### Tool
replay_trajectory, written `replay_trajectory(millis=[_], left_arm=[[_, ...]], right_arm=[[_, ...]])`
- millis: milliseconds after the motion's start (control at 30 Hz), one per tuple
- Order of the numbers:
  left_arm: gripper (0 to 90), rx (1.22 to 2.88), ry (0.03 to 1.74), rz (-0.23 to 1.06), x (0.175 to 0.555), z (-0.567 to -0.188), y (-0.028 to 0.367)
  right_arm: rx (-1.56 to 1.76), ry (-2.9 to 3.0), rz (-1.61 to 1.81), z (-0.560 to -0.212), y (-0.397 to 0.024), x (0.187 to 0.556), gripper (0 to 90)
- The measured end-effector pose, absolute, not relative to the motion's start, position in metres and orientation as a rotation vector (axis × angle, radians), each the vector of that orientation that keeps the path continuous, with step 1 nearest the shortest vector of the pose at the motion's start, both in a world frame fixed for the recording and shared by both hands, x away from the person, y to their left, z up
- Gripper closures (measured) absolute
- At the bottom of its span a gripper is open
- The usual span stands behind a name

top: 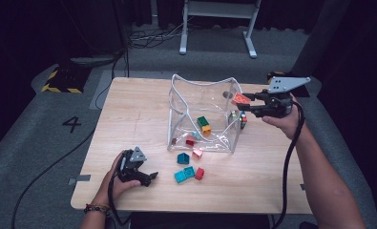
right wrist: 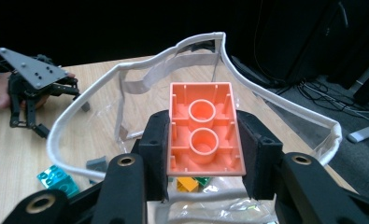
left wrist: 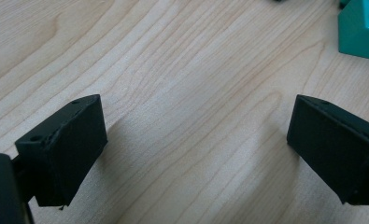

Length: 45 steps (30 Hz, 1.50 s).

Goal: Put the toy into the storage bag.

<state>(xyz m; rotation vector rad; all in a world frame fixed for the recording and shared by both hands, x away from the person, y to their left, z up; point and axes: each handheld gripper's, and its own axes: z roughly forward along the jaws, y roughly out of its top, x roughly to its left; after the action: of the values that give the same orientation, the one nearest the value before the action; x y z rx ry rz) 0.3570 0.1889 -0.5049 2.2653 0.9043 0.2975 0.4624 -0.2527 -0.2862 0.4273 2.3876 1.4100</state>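
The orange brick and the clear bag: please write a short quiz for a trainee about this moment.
1. True or false: the right gripper is shut on the orange brick.
2. Where is this brick now? A) flat on the table B) lifted at the rim of the clear bag C) inside the left gripper
3. Which colour are the bricks lying deepest in the bag, one green and one ...?

Key
1. True; its fingers press both long sides.
2. B
3. Orange; the green and orange pair lies on the bag's floor.

Grey carpet floor [top: 43, 143], dark curtains [top: 24, 28], white desk frame [top: 219, 24]
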Motion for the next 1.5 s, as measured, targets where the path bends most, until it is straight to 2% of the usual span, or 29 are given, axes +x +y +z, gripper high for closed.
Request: replay_trajectory(millis=[700,1500], left_arm=[[5.0,2.264,0.902,0.303,0.357,-0.505,0.189],[5.0,2.268,0.900,0.303,0.357,-0.505,0.189]], right_arm=[[0.444,2.554,1.213,-0.293,-0.192,0.528,59.2],[0.377,2.738,0.763,-0.314,-0.131,0.553,59.2]])
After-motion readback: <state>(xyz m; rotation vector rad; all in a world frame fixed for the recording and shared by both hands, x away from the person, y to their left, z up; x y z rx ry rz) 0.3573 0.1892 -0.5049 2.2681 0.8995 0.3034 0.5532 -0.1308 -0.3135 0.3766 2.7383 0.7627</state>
